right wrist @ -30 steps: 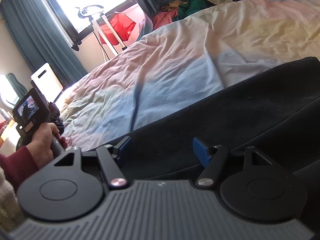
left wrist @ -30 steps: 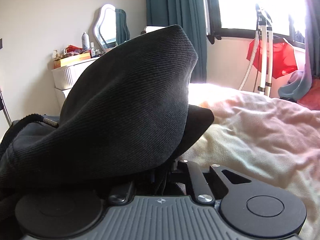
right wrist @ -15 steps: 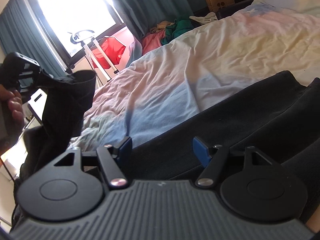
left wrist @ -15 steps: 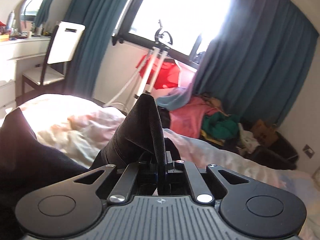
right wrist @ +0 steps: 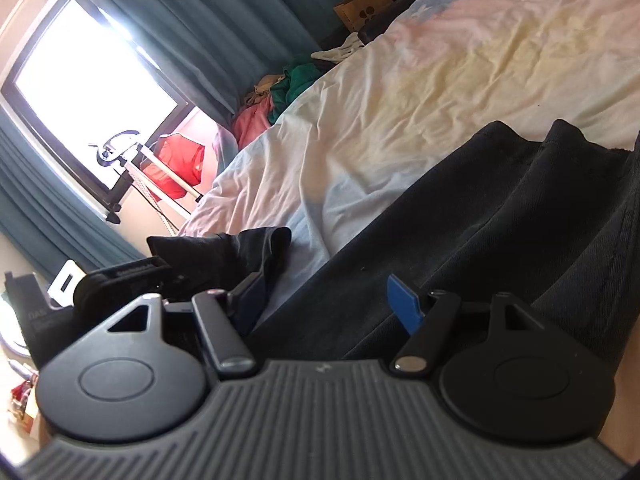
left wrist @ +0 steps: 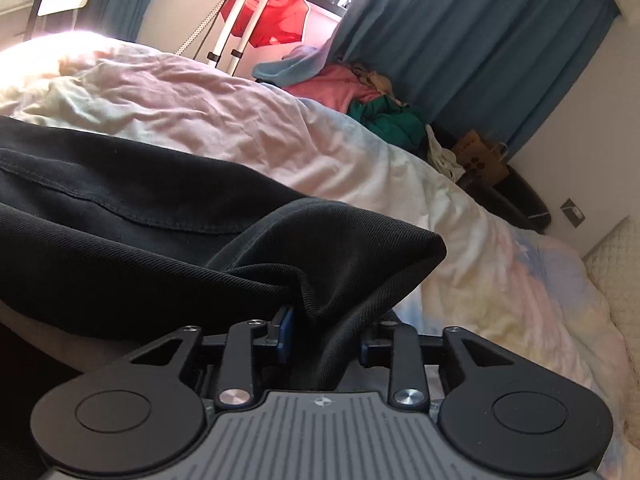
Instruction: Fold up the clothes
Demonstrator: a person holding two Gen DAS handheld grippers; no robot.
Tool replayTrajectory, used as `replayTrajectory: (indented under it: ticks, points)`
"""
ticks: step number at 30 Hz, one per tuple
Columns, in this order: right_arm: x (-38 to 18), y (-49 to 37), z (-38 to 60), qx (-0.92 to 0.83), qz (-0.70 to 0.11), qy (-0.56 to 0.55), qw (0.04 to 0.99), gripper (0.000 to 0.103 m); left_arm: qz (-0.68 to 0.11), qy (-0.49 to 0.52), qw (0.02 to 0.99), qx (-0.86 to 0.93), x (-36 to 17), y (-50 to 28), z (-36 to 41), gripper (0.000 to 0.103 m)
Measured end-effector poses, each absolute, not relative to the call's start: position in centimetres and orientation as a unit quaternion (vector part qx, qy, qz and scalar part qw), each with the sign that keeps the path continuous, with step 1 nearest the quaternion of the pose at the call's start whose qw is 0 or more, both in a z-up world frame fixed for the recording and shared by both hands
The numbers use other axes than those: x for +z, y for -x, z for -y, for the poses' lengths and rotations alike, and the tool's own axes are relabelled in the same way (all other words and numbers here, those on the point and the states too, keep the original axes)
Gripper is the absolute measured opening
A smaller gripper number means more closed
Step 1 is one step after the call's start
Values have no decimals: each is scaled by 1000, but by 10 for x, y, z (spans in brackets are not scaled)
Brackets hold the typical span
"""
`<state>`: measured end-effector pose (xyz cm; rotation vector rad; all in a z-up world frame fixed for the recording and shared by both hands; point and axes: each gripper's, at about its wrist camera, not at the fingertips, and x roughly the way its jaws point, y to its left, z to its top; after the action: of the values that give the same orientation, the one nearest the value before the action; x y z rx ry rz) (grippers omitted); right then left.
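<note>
A black garment (left wrist: pixel 120 232) lies across the pale bedspread (left wrist: pixel 280 136). A fold of it (left wrist: pixel 352 264) drapes between the fingers of my left gripper (left wrist: pixel 324 340), whose jaws stand apart with the cloth loose between them. In the right wrist view the same garment (right wrist: pixel 500 216) lies under and ahead of my right gripper (right wrist: pixel 332 300), which is open and low over the cloth. The left gripper (right wrist: pixel 132 280) shows at the left of that view with a black fold (right wrist: pixel 240 252) by it.
A pile of pink and green clothes (left wrist: pixel 368 100) sits beyond the bed's far edge, by teal curtains (left wrist: pixel 480 52). A white stand with a red item (left wrist: pixel 264 12) is under the window. A paper bag (left wrist: pixel 480 156) stands on the floor.
The left gripper has lowered from raised to the bed, carried the black fold over, and its jaws have opened. The right gripper stays open on the garment.
</note>
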<state>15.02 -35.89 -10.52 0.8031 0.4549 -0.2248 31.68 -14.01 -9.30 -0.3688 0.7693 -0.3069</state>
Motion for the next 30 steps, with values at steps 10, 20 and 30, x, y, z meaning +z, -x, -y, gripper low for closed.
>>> replayTrajectory:
  ticks: [10,20,30]
  points:
    - [-101,-156,331,-34,-227,-357,905,71,-292,18,944,-151,-51,-197,66,78]
    - [-91,-153,278,-3,-270,-225,936,71,-249,89,961,-85,-49,-124,-20,82]
    - [-90,-164,247,-1,-283,-149,947,71,-206,88,972,-73,-33,-123,-48,82]
